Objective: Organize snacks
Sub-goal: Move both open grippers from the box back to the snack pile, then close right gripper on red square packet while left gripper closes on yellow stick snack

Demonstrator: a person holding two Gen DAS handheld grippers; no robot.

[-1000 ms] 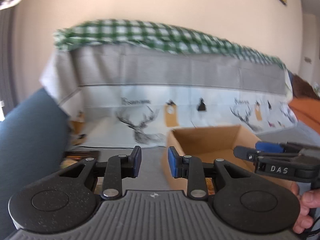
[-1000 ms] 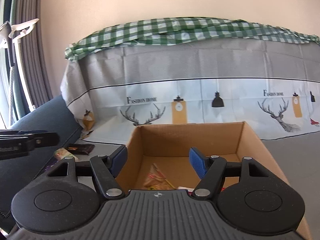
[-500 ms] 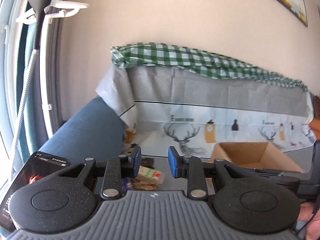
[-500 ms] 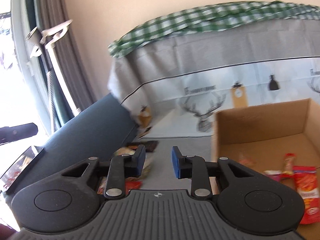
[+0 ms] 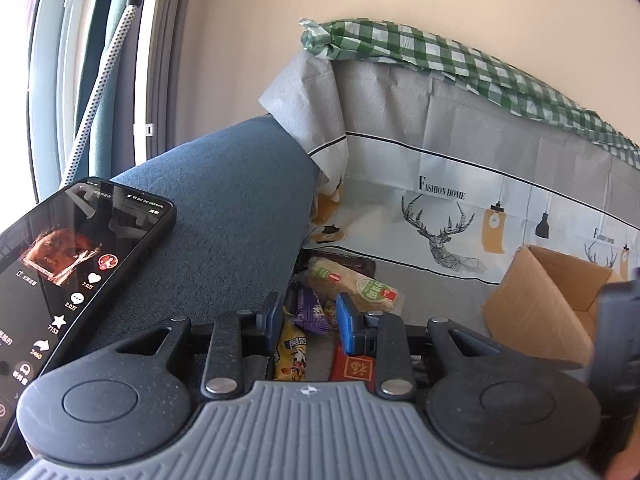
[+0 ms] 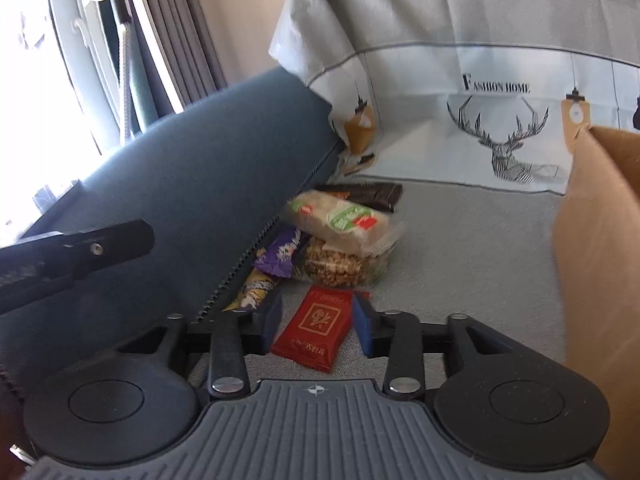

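Between the opening jaws of the right gripper, red packet flat on the grey cover, not yet pinched; rest of the snack pile just beyond the tips, wedged against the blue cushion. Left gripper narrow and empty, hovering over the same pile. Risks: pads skating off the flat packet, snagging cloth instead, or the two grippers colliding; cardboard box off to the right.

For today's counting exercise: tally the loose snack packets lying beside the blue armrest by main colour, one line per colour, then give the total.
Red: 1, the red packet
Purple: 1, the purple wrapper
Yellow: 1, the yellow wrapper
Cream and green: 1, the cracker pack
Clear with brown pieces: 1, the nut brittle pack
Dark brown: 1, the dark bar
Total: 6
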